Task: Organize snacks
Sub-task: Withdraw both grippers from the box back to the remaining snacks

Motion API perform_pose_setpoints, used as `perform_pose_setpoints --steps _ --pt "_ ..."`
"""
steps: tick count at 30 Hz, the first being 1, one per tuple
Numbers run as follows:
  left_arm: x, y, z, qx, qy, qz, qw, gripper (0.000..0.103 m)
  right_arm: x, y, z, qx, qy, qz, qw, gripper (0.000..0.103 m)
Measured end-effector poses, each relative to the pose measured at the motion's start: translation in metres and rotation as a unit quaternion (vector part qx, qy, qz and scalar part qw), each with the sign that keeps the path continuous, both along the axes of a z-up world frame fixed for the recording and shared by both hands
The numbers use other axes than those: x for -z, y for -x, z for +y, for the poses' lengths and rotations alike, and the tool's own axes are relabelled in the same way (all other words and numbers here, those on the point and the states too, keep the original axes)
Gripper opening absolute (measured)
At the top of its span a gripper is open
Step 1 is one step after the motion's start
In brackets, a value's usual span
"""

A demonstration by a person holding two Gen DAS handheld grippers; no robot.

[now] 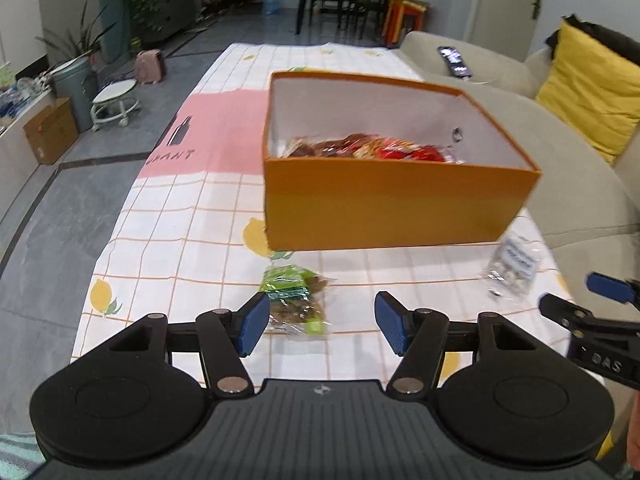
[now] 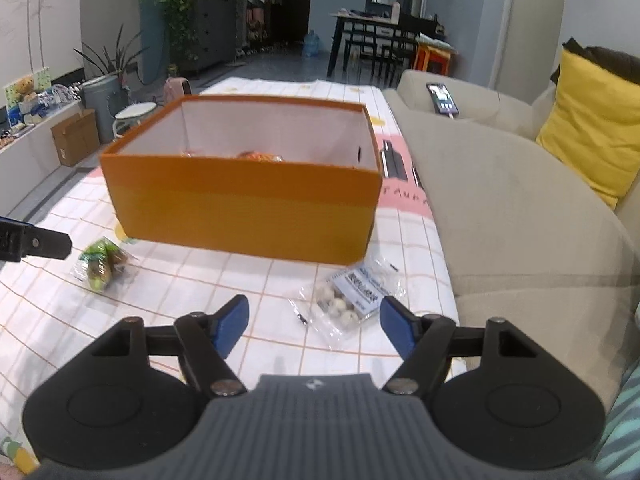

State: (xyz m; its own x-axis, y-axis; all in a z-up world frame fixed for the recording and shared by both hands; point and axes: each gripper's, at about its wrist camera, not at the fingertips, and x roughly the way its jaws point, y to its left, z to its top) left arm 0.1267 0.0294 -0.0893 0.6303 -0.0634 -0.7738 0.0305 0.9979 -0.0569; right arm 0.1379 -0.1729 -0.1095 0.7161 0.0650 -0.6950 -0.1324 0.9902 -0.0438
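Note:
An open orange box [image 1: 396,204] stands on the checked tablecloth and holds several red and brown snack packets [image 1: 372,148]. A green snack bag [image 1: 296,300] lies in front of the box, just ahead of my open, empty left gripper [image 1: 322,326]. A clear bag of white balls [image 2: 350,300] with a white label lies by the box's near right corner, just ahead of my open, empty right gripper [image 2: 314,328]. The box [image 2: 240,204] and green bag [image 2: 102,264] also show in the right wrist view, the clear bag [image 1: 514,266] and right gripper [image 1: 580,296] in the left.
The table [image 1: 168,240] has a white, orange-checked cloth with a pink patch. A beige sofa [image 2: 520,216] runs along its right edge with a yellow cushion [image 2: 596,128] and a phone [image 2: 442,98] on it. Grey floor, a stool and a cardboard box lie to the left.

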Motion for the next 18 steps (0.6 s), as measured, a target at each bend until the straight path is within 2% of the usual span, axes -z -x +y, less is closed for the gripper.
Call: perform_pose_setpoints --steps 7,10,18 --pt "0.027 -0.028 0.006 -0.019 -0.008 0.035 0.9992 0.069 0.025 -0.022 -0.007 0.024 -0.021 0.038 0.999 0.071" --pt "0.036 -0.034 0.009 -0.021 -0.012 0.044 0.9988 0.069 0.033 -0.031 -0.013 0.042 -0.041 0.054 0.997 0.075" --pt "0.055 -0.049 0.003 0.021 -0.049 0.041 0.9977 0.069 0.052 -0.063 -0.028 0.100 -0.089 0.091 0.987 0.080"
